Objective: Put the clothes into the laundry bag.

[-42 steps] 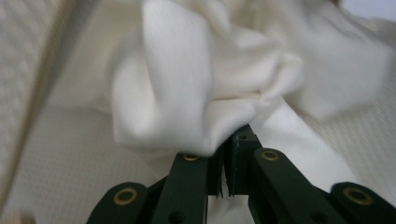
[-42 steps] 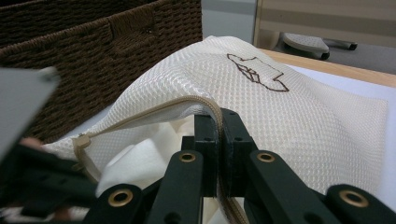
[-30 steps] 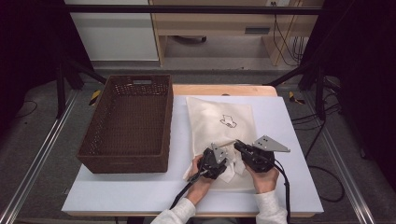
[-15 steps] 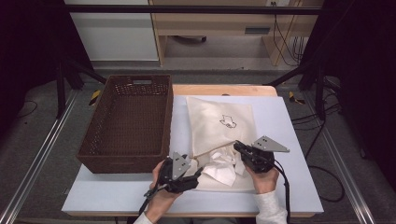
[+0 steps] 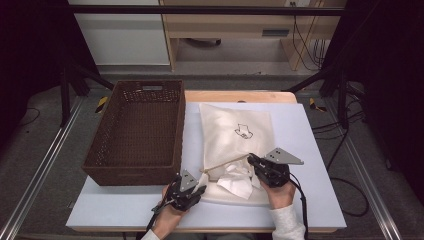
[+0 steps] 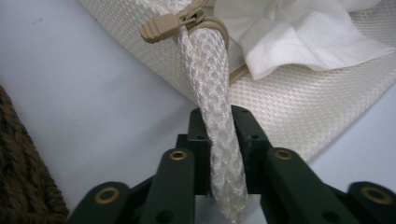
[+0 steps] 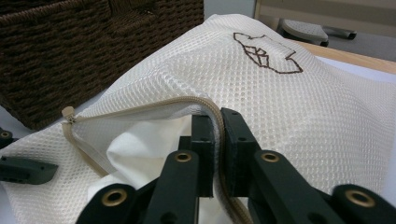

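Looking down from the high view, I see the mesh laundry bag point(image 5: 235, 145) lying flat on the white worktop point(image 5: 310, 200), just right of the brown wicker basket point(image 5: 137, 132). A second ago my left gripper point(image 5: 192, 187) was up beside my right one at the bag's near end; half a second ago it had swung out to the left, and now it sits by the bag's near left corner, close to the basket's front corner. My right gripper point(image 5: 257, 165) has stayed put at the opening. A tan zipper edge runs taut between the two, and white cloth point(image 5: 237, 180) bulges out of the gap.

Along the left gripper view, my jaws are closed tight on a bunched strip of the bag's white mesh point(image 6: 212, 116), right below the tan zipper pull point(image 6: 161, 28). The white cloth shows just past it.

Along the right gripper view, my jaws are pinched on the bag's upper lip at the zipper tape point(image 7: 212, 114), lifting it so the mouth gapes, with cloth inside.

My judgement: moving the left hand out has stretched the opening wide, so the bag is now held ready, either for pulling the cloth out or for pushing it fully in. Which, I cannot tell.
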### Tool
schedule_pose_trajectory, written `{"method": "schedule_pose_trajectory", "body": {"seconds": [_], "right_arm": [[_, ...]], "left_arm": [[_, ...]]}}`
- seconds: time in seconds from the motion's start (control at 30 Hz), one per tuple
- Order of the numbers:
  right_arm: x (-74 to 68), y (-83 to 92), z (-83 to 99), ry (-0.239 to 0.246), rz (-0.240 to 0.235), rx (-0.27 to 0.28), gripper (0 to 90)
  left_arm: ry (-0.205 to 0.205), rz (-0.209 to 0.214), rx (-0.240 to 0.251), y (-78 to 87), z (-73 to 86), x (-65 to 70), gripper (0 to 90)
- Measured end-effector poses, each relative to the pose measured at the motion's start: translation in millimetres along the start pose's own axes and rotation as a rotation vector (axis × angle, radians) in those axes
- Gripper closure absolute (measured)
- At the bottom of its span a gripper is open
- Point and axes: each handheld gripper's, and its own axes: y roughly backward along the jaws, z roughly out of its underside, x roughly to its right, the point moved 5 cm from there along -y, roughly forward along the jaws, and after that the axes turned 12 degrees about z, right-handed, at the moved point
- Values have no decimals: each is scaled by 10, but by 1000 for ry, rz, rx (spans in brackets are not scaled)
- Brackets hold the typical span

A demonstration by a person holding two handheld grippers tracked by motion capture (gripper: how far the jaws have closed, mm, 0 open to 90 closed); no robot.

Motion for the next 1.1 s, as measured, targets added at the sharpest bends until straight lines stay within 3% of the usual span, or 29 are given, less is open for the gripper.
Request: {"method": "schedule_pose_trajectory", "body": {"seconds": [0.17, 0.23, 0.33, 0.43, 0.57, 0.67, 0.77, 0.93, 1.1], "right_arm": [[-36, 65, 11, 2, 7, 0, 682], [-49, 132, 9, 23, 16, 16, 618], [-56, 259, 14, 42, 37, 44, 553], [-64, 386, 5, 16, 39, 66, 464], [-189, 487, 57, 3, -13, 51, 440], [-311, 402, 204, 49, -18, -9, 427], [-385, 200, 357, 48, -12, -97, 401], [-459, -72, 529, 120, 49, -182, 409], [-447, -243, 564, 160, 121, -235, 535]], "left_arm": [[-32, -42, -9, -21, 42, 27, 818], [-35, -49, -7, -26, 42, 33, 812], [-17, -34, -4, -24, 42, 17, 807], [6, -14, 2, -21, 41, -6, 804], [-17, -32, -3, -28, 41, 16, 801], [-3, -22, 0, -25, 41, 3, 799], [4, -15, 0, -23, 41, -6, 799], [-5, -22, -1, -26, 41, 4, 798], [-7, -24, -3, -25, 40, 3, 798]]}}
